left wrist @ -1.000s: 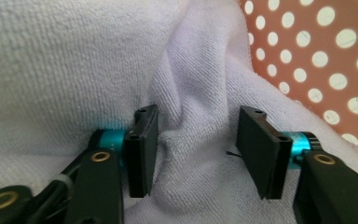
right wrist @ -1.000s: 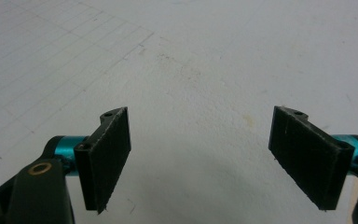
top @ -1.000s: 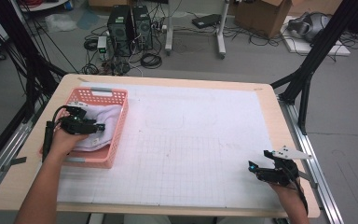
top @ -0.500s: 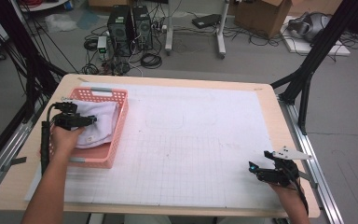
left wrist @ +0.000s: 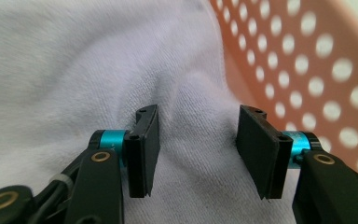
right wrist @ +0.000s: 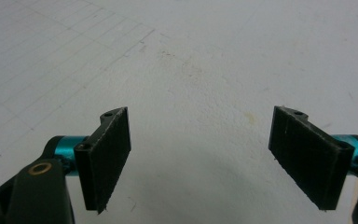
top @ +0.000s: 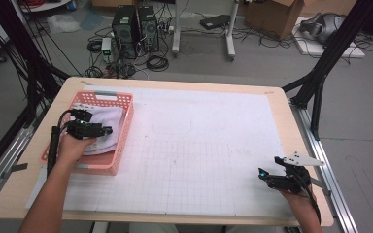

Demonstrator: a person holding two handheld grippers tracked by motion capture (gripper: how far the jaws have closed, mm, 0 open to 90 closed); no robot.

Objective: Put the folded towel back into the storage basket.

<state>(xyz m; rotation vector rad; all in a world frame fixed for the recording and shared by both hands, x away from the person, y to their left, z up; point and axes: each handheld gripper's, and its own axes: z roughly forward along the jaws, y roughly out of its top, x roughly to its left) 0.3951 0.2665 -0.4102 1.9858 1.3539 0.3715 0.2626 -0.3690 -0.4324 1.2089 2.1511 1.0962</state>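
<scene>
White cloth (left wrist: 65, 60) bunched in basket (top: 121, 141), surface's left edge.
Left gripper (left wrist: 193, 144), just closing, straddles a fold unpinched; right gripper (right wrist: 214, 158) gapes, far off.

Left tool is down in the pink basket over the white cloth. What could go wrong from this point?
1. The left tool has just been closing, with a ridge of the white cloth between its jaws; the pads do not yet press on it, so it may pinch a thin fold that slips out.
2. The cloth lies against the pink basket wall; lifting could drag the light basket along.
</scene>
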